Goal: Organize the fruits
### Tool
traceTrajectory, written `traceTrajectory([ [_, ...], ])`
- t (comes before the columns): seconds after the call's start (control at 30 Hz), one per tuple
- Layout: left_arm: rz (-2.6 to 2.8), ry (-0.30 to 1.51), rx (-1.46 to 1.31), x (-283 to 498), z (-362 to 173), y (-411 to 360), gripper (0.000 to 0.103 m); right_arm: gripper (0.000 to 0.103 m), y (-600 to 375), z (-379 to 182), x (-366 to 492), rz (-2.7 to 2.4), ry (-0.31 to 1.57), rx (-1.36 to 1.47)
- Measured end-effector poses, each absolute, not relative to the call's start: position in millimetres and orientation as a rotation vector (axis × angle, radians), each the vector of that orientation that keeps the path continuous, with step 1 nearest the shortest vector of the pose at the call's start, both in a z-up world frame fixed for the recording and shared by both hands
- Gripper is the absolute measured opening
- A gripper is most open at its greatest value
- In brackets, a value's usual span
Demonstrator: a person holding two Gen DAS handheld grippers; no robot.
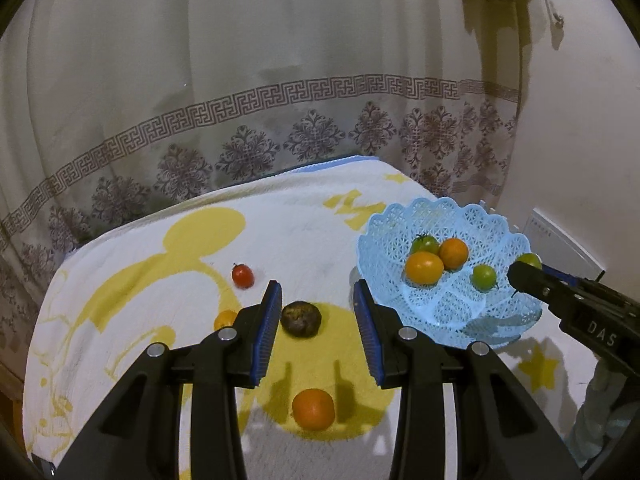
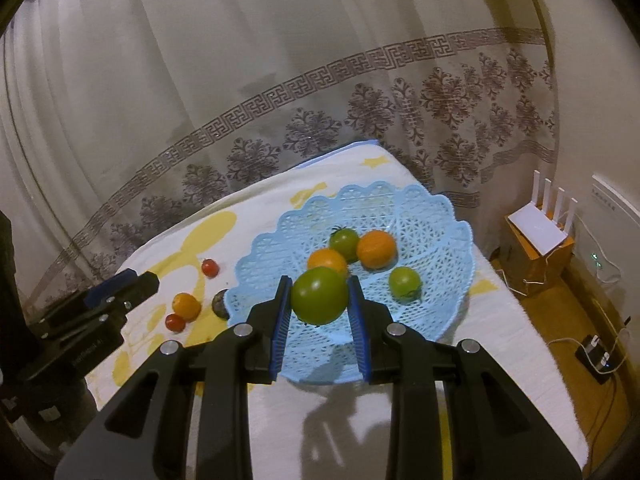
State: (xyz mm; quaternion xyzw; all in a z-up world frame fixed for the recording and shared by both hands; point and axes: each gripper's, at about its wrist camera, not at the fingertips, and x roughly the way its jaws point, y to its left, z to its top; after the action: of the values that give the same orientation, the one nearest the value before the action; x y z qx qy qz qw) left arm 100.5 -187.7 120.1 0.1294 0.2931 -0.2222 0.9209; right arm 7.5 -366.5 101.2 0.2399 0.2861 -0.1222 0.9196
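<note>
My right gripper (image 2: pixel 319 294) is shut on a large green tomato (image 2: pixel 319 295) and holds it above the near part of the light blue lattice basket (image 2: pixel 360 204). In the basket lie two orange fruits (image 2: pixel 376 249) and two green tomatoes (image 2: pixel 405 283). My left gripper (image 1: pixel 318 300) is open over the cloth, nothing between its pads. Just beyond its fingertips a dark brown fruit (image 1: pixel 300 318) rests on the cloth. An orange (image 1: pixel 313 409) lies below the jaws, a red tomato (image 1: pixel 242 275) farther left, and a small orange fruit (image 1: pixel 225 319) is half hidden by the left finger.
A white cloth with yellow prints (image 1: pixel 160 264) covers the table. A patterned curtain (image 1: pixel 280 80) hangs right behind it. In the right wrist view the table's right edge drops to the floor, where a white router (image 2: pixel 540 228) sits on a box and a power strip (image 2: pixel 596 354) lies.
</note>
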Motion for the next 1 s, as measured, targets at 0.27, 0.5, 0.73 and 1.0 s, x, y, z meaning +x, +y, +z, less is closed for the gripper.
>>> traceTrajectory([
  [0.27, -0.448, 0.712, 0.191, 110.0, 107.3, -158.6, 0.056, 0.029, -372.7, 91.0, 11.8, -0.252, 0.603, 0.522],
  [0.5, -0.446, 0.797, 0.179, 98.4, 79.3, -139.5, 0.061, 0.029, -366.5, 86.0, 19.8, -0.243, 0.618, 0.524],
  [0.73, -0.467, 0.859, 0.177, 93.3, 56.7, -141.9, 0.061, 0.054, -370.7, 86.9, 16.1, -0.264, 0.593, 0.547],
  [1.0, -0.491, 0.884, 0.193, 93.4, 43.5, -150.8, 0.061, 0.060, -375.8, 86.1, 10.5, -0.277, 0.582, 0.567],
])
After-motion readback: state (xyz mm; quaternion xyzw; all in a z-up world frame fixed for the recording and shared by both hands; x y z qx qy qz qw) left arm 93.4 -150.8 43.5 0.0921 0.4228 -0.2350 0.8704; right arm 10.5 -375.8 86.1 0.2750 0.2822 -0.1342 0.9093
